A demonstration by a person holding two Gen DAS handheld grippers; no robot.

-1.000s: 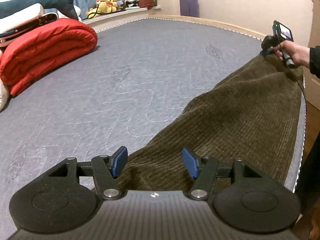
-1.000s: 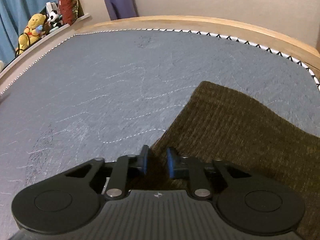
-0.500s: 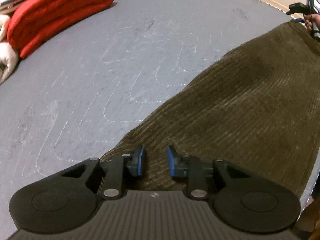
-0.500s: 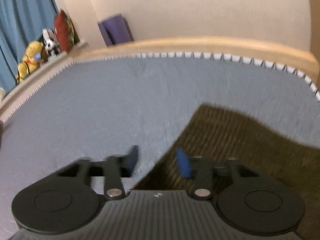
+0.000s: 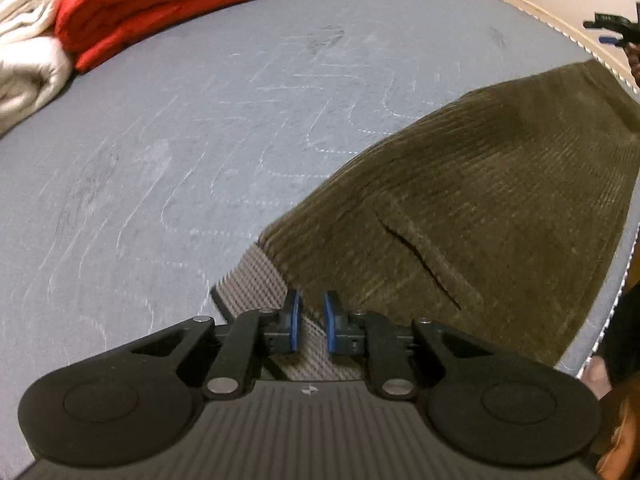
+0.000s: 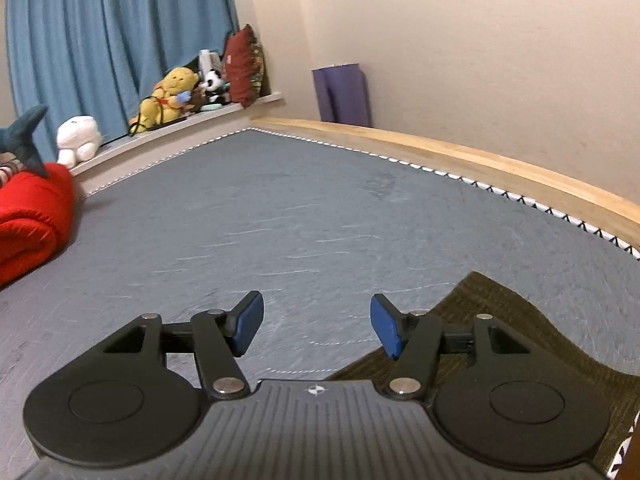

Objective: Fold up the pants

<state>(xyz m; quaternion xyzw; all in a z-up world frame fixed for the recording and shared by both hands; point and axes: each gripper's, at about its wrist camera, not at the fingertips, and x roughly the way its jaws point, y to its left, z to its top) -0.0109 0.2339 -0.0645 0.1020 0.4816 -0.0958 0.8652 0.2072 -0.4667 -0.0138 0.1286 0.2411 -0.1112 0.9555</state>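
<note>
Your left gripper (image 5: 311,322) is clamped on the grey ribbed waistband (image 5: 260,280) of the olive corduroy pants (image 5: 480,200), which lie spread across the grey mattress (image 5: 200,120) toward its right edge. Your right gripper (image 6: 317,330) is spread wide above the mattress, gripping nothing, just beside the pants' far end.

Grey quilted mattress (image 6: 320,220) filling both views, wooden bed frame (image 6: 500,168) running along its far edge. Red folded blanket (image 5: 152,4) lying at far left, white folded bedding (image 5: 28,60) sitting just beside it. Blue curtain (image 6: 112,40) hanging behind a ledge carrying a yellow plush (image 6: 168,96), panda plush (image 6: 210,84), white plush (image 6: 78,138), dark red cushion (image 6: 242,66). Purple rolled mat (image 6: 342,94) standing against the wall.
</note>
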